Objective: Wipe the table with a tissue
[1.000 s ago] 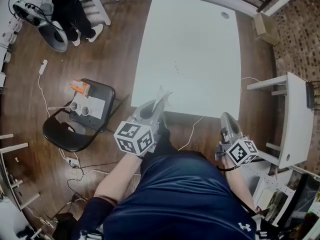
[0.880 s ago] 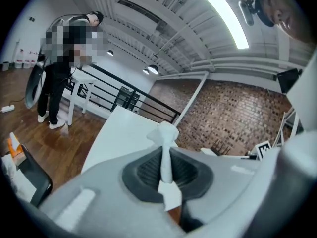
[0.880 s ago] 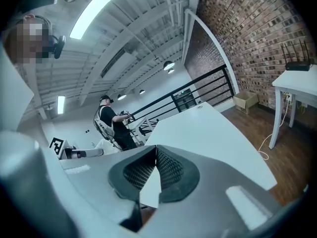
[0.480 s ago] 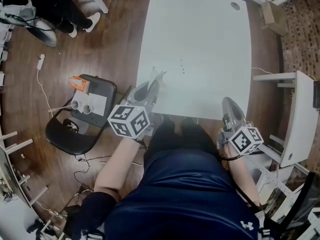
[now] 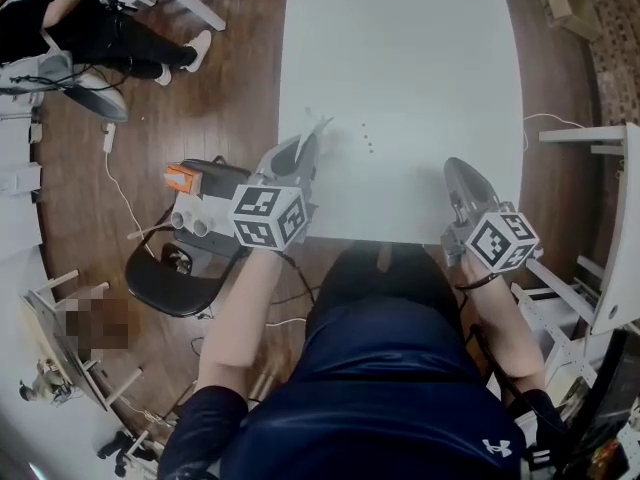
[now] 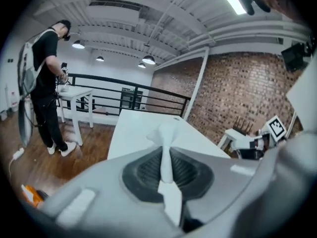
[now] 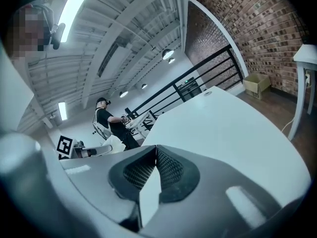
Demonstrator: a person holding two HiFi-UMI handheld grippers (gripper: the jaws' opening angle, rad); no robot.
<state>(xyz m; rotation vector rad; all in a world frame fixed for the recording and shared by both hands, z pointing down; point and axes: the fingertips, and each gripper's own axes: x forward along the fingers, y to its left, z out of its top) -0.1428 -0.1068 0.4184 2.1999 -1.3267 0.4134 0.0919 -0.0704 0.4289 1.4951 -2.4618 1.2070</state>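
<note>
A white table [image 5: 420, 68] fills the upper middle of the head view. My left gripper [image 5: 305, 148] hovers over its near left corner, shut on a white tissue [image 5: 318, 128] that sticks out past the tips. In the left gripper view the tissue [image 6: 166, 148] is pinched between the ribbed pads [image 6: 184, 168] and pokes up toward the table [image 6: 143, 133]. A few small dark specks [image 5: 367, 140] lie on the tabletop just right of the tissue. My right gripper [image 5: 457, 176] is over the near right edge, shut with nothing in it; its pads [image 7: 171, 170] meet at the tips.
A black chair [image 5: 190, 258] with an orange item [image 5: 181, 179] and two cups stands left of the table. A white shelf unit [image 5: 610, 228] is at the right. A person [image 5: 90, 33] sits at far left near another white table. Cables run over the wooden floor.
Both grippers have moved forward from in front of the table edge to above the near tabletop. The left one still holds the tissue. The view has shifted closer to the table.
</note>
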